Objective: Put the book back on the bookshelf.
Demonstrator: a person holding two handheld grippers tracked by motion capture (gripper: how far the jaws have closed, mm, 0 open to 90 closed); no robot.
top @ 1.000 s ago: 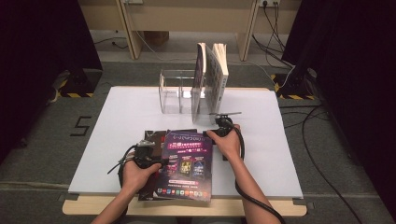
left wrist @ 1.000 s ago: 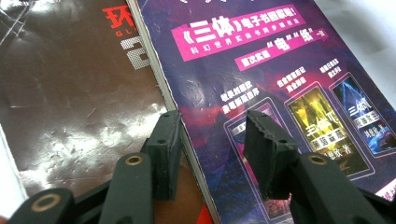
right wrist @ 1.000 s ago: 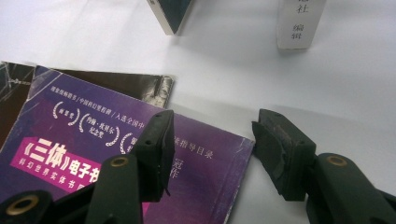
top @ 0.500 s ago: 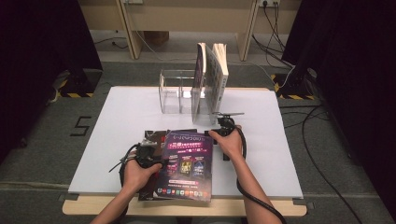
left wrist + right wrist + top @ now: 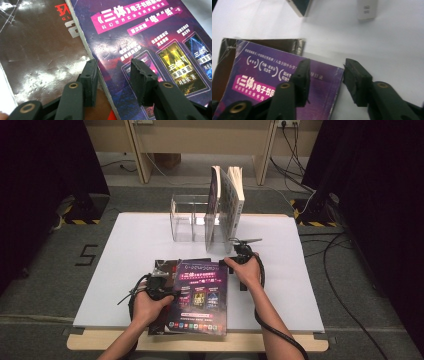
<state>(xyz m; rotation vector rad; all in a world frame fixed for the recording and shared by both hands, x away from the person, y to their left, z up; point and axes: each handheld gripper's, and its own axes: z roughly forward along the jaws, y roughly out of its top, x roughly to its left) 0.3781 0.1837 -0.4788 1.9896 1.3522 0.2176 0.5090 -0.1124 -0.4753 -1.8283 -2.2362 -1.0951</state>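
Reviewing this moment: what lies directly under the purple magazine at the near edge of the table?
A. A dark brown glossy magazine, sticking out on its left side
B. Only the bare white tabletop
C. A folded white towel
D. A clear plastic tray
A. In the left gripper view the purple magazine overlaps a dark brown glossy magazine, whose cover shows past its left edge; the high view shows the same dark cover peeking out at upper left.

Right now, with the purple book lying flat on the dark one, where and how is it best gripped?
Probably by an edge, since the purple book lies flat and its face offers nothing to pinch. Its far right corner juts over bare table, clear of the dark book; the right gripper, jaws open astride that corner, could close there from the right.
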